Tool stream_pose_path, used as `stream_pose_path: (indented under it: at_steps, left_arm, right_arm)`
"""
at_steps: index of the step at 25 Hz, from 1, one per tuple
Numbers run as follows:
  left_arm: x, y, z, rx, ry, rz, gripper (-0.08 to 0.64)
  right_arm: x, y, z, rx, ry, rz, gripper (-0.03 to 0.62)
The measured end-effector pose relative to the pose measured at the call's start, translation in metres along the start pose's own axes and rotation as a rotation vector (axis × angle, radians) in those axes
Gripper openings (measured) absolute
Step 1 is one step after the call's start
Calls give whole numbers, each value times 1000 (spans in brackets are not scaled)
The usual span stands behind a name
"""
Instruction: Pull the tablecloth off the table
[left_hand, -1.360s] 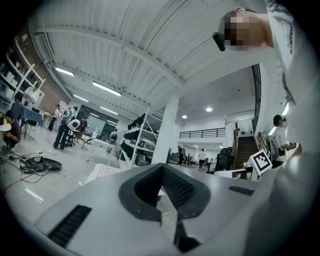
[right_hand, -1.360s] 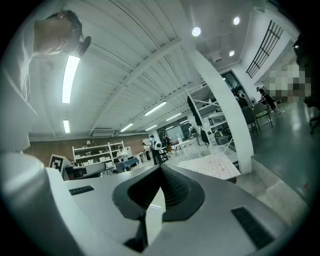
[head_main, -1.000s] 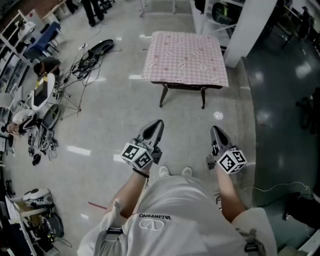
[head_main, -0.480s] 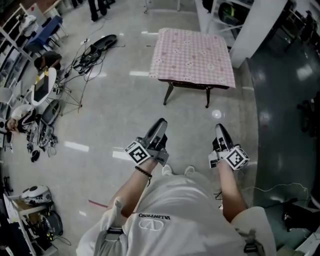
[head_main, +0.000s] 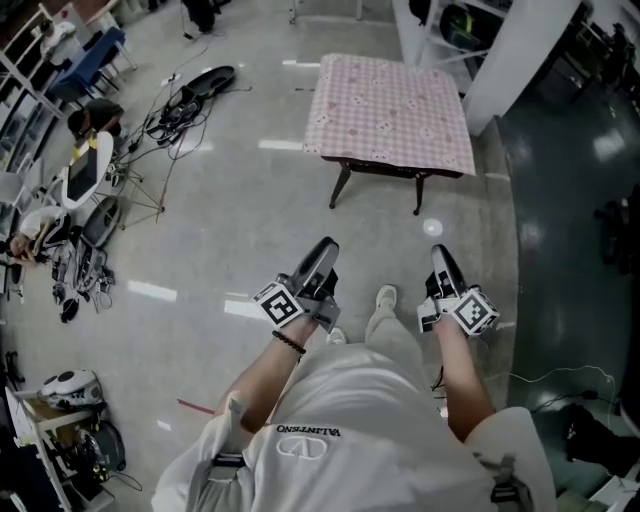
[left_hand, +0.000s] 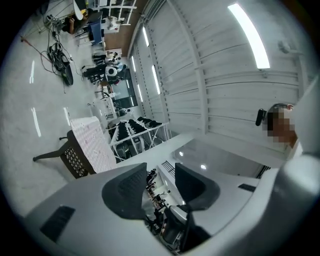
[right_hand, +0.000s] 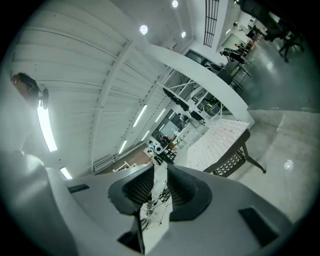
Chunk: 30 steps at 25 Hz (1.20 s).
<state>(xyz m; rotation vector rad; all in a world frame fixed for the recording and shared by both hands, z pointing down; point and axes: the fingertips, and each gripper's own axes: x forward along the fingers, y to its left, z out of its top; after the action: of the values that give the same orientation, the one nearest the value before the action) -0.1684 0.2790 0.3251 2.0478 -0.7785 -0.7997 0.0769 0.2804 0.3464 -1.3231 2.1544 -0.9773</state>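
Observation:
A pink checked tablecloth (head_main: 390, 110) covers a small dark-legged table (head_main: 340, 187) at the top middle of the head view, several steps ahead of me. My left gripper (head_main: 322, 255) and right gripper (head_main: 440, 258) are held low in front of my body, far short of the table. Both point towards it, and both sets of jaws are opening with nothing between them. In the left gripper view the tablecloth (left_hand: 92, 142) lies beyond the left gripper (left_hand: 161, 175). The right gripper view has the tablecloth (right_hand: 217, 140) to the right of the right gripper (right_hand: 160, 172).
Cables and equipment (head_main: 180, 100) litter the floor at the left. A white pillar (head_main: 510, 60) stands just right of the table, with darker floor (head_main: 570, 200) beyond it. My shoe (head_main: 385, 297) is forward between the grippers. A cart with gear (head_main: 70, 390) sits at the lower left.
Both grippers' jaws have parted from shut. The table has come a little nearer in the head view, and one foot has stepped forward between the grippers.

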Motion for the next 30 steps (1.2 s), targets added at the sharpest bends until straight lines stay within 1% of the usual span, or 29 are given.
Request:
stream_pose_path:
  at_steps: [3, 6, 10, 14, 17, 19, 22, 26, 30]
  left_arm:
    - [14, 8, 1, 19, 3, -3, 161]
    - [12, 8, 3, 20, 0, 0, 161]
    - [23, 19, -3, 10, 11, 44, 156]
    - [43, 36, -7, -2, 21, 75, 158]
    - [55, 49, -12, -17, 38, 94, 158]
    - [71, 57, -17, -5, 52, 104, 158]
    - [104, 70, -28, -8, 69, 123, 158]
    - [148, 89, -36, -9, 87, 153, 156]
    - [186, 110, -41, 18, 94, 191, 156]
  right_arm:
    - [18, -11, 5, 12, -3, 17, 95]
    - [19, -10, 0, 43, -1, 16, 98]
    - [30, -14, 4, 51, 7, 34, 101]
    - [49, -30, 14, 77, 11, 22, 109]
    - [61, -38, 13, 108, 22, 22, 114]
    - [69, -51, 18, 118, 29, 25, 114]
    - [86, -74, 36, 122, 36, 47, 114]
    - [110, -112, 58, 170, 58, 12, 114]
    - [132, -151, 77, 197, 89, -19, 114]
